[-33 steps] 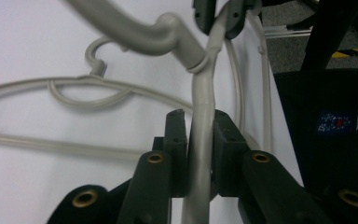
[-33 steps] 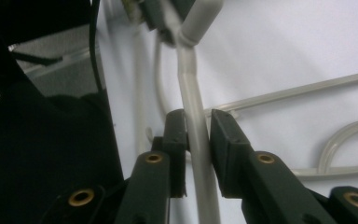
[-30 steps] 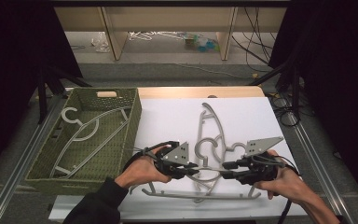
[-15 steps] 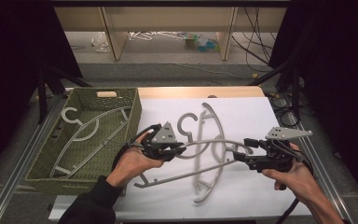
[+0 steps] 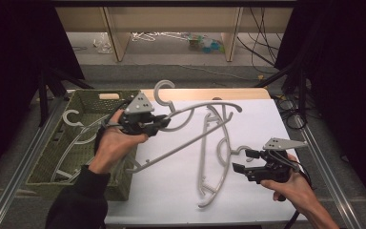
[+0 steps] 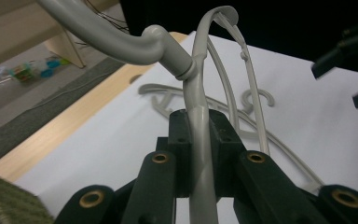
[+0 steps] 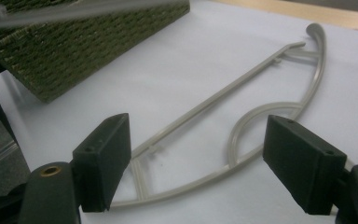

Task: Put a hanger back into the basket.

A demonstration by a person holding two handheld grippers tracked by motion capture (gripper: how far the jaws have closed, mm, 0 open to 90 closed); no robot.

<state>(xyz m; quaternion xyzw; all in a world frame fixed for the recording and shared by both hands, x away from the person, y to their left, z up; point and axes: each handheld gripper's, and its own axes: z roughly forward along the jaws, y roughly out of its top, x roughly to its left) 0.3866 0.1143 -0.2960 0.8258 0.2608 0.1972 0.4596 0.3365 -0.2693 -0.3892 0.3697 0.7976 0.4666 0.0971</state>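
In the high view my left gripper (image 5: 161, 123) holds a grey plastic hanger (image 5: 190, 143) in the air over the table's left half, its hook (image 5: 164, 90) pointing away from me. The left gripper view shows the gripper (image 6: 198, 128) shut on that hanger (image 6: 198, 93) just below the hook's neck. A second grey hanger (image 5: 214, 157) lies flat on the white table top (image 5: 248, 119). My right gripper (image 5: 244, 161) hovers open just right of it. In the right gripper view the gripper (image 7: 203, 161) has wide-apart jaws with the lying hanger (image 7: 242, 126) beyond them.
A green woven basket (image 5: 124, 183) stands at the table's left with grey hangers (image 5: 74, 119) in it; its wall (image 7: 74, 42) appears in the right gripper view. A wooden strip (image 5: 205, 94) edges the far side. Cables (image 5: 290, 109) trail at the right.
My left gripper has lifted its hanger from the front of the table up and left, toward the basket. My right gripper has drawn off to the right and stands open.
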